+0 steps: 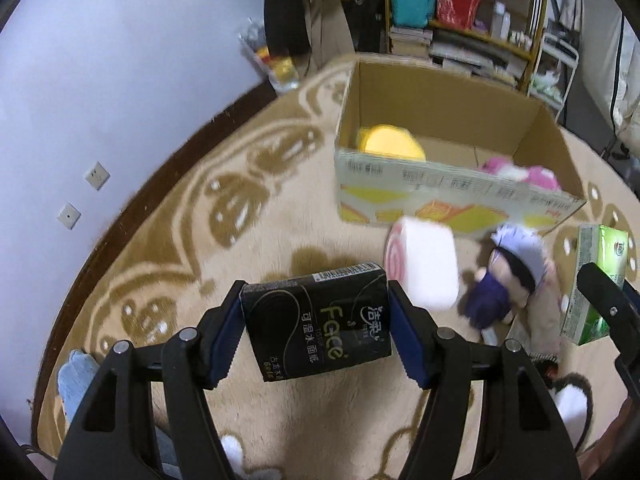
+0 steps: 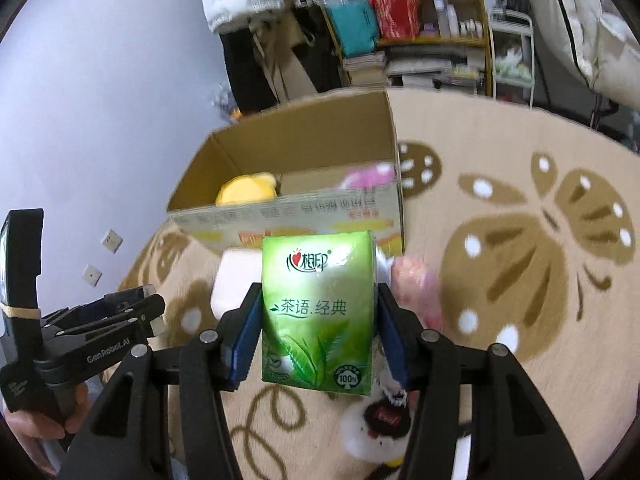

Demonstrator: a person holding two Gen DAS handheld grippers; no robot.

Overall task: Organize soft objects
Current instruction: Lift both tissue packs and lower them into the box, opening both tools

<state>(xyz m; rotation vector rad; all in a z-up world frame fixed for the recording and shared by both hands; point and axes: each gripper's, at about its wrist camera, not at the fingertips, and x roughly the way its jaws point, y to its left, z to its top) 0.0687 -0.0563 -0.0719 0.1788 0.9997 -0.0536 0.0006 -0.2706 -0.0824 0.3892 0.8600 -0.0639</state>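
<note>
Left claw [image 1: 316, 322] clamping black tissue pack [image 1: 318, 322]

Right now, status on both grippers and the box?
Left gripper shut on black tissue pack. Right gripper shut on green tissue pack. Open cardboard box ahead, path unobstructed.

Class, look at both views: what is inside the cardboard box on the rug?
Inside the cardboard box lie a yellow plush and a pink plush. The near wall hides their lower parts and part of the floor.
</note>
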